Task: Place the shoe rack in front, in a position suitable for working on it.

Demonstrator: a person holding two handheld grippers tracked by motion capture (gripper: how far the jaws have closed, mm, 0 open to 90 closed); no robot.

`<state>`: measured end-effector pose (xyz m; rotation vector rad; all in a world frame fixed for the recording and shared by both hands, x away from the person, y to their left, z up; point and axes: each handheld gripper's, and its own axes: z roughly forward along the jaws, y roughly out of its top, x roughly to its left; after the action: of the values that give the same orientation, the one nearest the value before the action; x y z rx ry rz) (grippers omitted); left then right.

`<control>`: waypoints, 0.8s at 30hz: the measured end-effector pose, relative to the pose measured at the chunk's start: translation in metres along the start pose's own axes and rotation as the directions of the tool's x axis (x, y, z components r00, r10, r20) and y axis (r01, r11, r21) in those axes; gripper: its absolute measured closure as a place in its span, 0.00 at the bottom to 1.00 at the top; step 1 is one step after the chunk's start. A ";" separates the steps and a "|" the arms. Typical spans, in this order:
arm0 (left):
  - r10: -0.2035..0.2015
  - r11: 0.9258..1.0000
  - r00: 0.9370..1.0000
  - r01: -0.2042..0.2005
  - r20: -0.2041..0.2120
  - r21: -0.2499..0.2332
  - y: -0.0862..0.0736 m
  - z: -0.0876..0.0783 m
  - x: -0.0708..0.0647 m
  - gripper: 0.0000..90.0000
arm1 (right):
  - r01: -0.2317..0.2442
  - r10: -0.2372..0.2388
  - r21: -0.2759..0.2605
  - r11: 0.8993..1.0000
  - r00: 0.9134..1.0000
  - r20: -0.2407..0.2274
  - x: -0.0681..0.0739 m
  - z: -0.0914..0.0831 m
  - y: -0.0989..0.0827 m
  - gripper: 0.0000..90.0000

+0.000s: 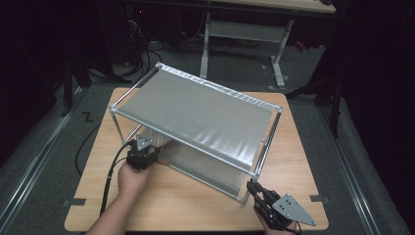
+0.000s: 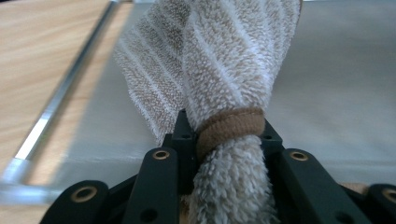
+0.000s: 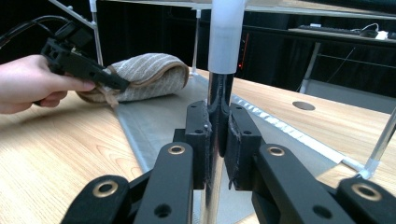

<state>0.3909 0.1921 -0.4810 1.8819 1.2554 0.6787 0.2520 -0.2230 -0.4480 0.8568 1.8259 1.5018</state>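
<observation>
A beige and white striped towel [image 2: 233, 60] with a brown hem is bunched between the jaws of my left gripper [image 2: 226, 137], which is shut on it. In the high view that gripper [image 1: 143, 149] sits at the left front of a metal-framed rack [image 1: 195, 112], and the towel [image 1: 159, 138] lies on the rack's grey lower shelf [image 1: 205, 166]. My right gripper [image 3: 217, 135] is shut on the rack's upright chrome post [image 3: 218, 88] at the front right corner [image 1: 248, 188]. From the right gripper view the towel [image 3: 144, 77] rests rolled on the lower shelf, held by the left gripper [image 3: 105, 79].
The rack stands on a wooden table [image 1: 186, 205], whose front edge is near my hands. The grey upper shelf hides most of the lower one. Another desk [image 1: 244, 29] and cables stand on the dark floor behind.
</observation>
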 end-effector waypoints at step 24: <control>0.051 0.978 0.976 -0.006 0.210 -0.210 -0.039 -0.079 -0.044 0.77 | -0.037 0.037 -0.001 0.999 0.998 0.060 -0.004 0.009 0.002 0.91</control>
<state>0.2934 0.1841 -0.4692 1.7509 0.9828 0.5808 0.2617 -0.2202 -0.4477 0.9302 1.7758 1.4833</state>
